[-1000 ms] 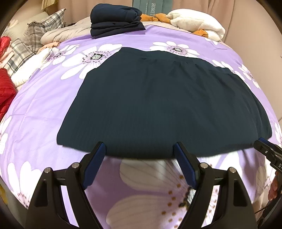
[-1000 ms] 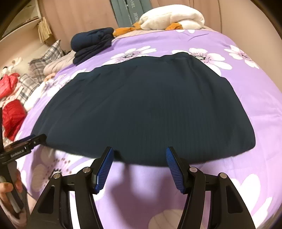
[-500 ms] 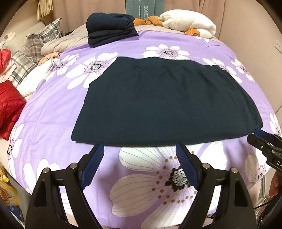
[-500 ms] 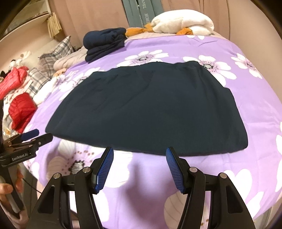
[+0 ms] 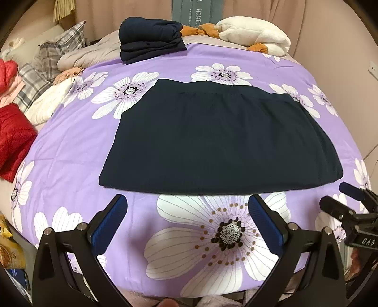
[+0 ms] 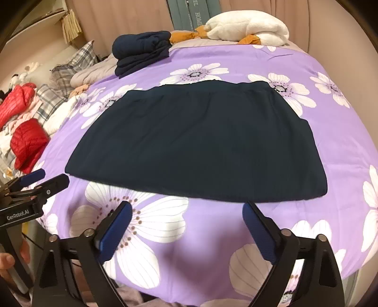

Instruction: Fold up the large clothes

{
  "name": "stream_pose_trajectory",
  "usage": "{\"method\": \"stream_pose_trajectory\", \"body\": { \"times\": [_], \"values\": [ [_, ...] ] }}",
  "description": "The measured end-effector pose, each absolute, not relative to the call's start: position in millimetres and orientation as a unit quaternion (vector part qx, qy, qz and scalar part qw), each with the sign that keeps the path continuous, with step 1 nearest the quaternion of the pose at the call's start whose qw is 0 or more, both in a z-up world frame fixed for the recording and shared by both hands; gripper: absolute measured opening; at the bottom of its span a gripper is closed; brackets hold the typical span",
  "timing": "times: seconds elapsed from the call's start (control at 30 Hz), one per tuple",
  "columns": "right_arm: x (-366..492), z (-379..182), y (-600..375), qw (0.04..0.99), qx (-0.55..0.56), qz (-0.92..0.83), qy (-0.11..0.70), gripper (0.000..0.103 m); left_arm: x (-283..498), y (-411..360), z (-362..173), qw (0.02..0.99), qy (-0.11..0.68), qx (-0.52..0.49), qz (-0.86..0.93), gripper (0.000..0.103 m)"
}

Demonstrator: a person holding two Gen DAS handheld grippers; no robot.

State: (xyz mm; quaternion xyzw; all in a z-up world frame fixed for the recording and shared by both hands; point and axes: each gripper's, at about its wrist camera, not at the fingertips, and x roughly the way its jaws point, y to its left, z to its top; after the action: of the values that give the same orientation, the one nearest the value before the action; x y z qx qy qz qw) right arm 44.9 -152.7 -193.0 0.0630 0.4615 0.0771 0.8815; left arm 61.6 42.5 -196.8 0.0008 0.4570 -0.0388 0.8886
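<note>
Blue rubber pads frame the near edge of both views, and the left gripper [image 5: 187,218] stands with its jaws spread wide, having just been opening, nothing between them but the big white flower printed on the purple bedspread [image 5: 70,151]. Same story on the right gripper [image 6: 186,224]: jaws wide apart, just opened further, empty, hanging over the near strip of the spread. Each tool shows at the edge of the other's view, the left one at the left with a hand [image 6: 9,262] wrapped round its handle. Just beyond the fingertips, clear of them, lies the dark navy skirt [image 5: 219,141], spread flat in the middle of the bed, its wide hem toward us and its gathered waistband on the far side. Off to the left, past the edge of the spread, sits a jumble of clothes: a red quilted jacket [image 5: 14,139], a grey plaid piece [image 5: 49,61], something white. Further back, at the far left of the spread, a stack of folded navy clothes [image 5: 148,40]. At the far right, a white fleece blanket [image 5: 255,33] with orange fabric [image 5: 196,29] tucked beside it, against a pink curtain [image 6: 122,19].
</note>
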Motion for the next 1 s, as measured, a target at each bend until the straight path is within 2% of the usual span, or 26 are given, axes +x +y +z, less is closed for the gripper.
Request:
{"method": "stream_pose_trajectory", "body": {
  "times": [0.63, 1.0],
  "values": [
    [31.4, -112.6, -150.3, 0.91, 0.027, 0.052, 0.411, 0.102, 46.5, 39.2, -106.6, 0.902, 0.431, 0.016, -0.017, 0.102],
    [22.9, -46.9, -156.1, 0.928, 0.039, 0.064, 0.365, 0.102, 31.8, 31.0, -31.7, 0.93, 0.366, 0.029, -0.016, 0.103]
  ]
}}
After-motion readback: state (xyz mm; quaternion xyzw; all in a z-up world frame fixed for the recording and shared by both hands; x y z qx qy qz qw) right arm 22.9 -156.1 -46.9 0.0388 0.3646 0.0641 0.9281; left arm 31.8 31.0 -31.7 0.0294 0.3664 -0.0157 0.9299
